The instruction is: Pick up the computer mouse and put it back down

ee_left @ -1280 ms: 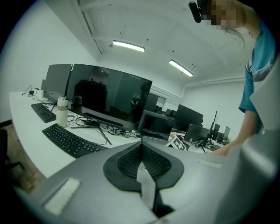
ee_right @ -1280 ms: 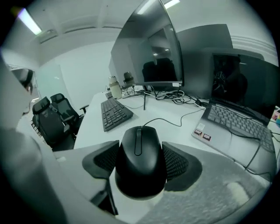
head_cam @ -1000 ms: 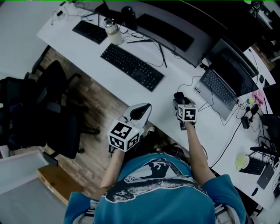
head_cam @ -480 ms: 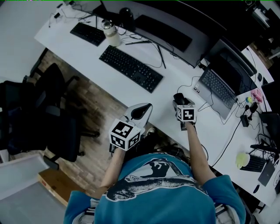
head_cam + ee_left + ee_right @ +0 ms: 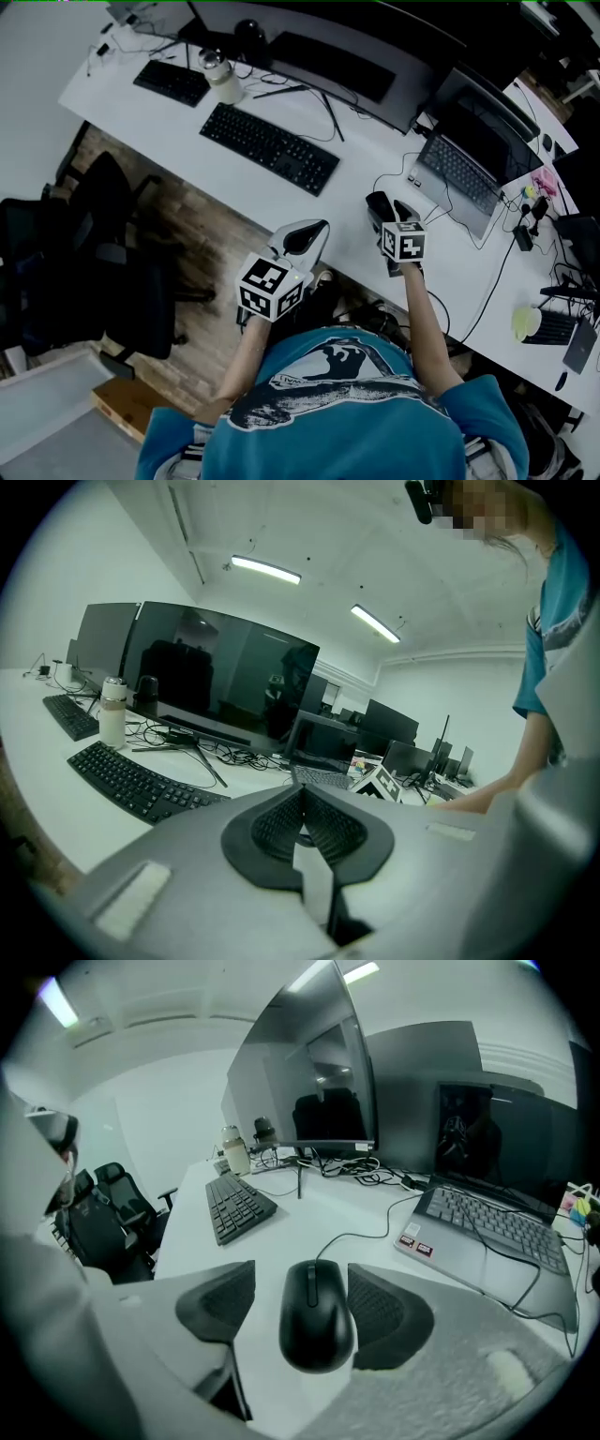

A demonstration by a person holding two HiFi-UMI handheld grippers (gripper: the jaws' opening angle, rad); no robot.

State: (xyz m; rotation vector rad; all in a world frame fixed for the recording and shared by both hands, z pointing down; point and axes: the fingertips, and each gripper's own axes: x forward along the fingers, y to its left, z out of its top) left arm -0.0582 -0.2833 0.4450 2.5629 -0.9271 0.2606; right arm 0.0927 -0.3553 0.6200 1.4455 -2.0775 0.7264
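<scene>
Mouse [image 5: 317, 1327] on counter [image 5: 281, 1227], between parted jaws of right tool [image 5: 302, 1290], unclamped. Left tool [image 5: 302, 822] closed, empty. Risk: rounded sides slip; cable [image 5: 361, 1234] tugs.

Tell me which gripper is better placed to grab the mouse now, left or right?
Right. The right gripper has its jaws open on either side of the mouse on the desk; closing should grip it. The left gripper is shut and empty, off by the desk's near edge.

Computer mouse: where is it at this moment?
In the right gripper view, the computer mouse lies on the white desk between the open jaws of the right hand-held gripper, left of the laptop.
</scene>
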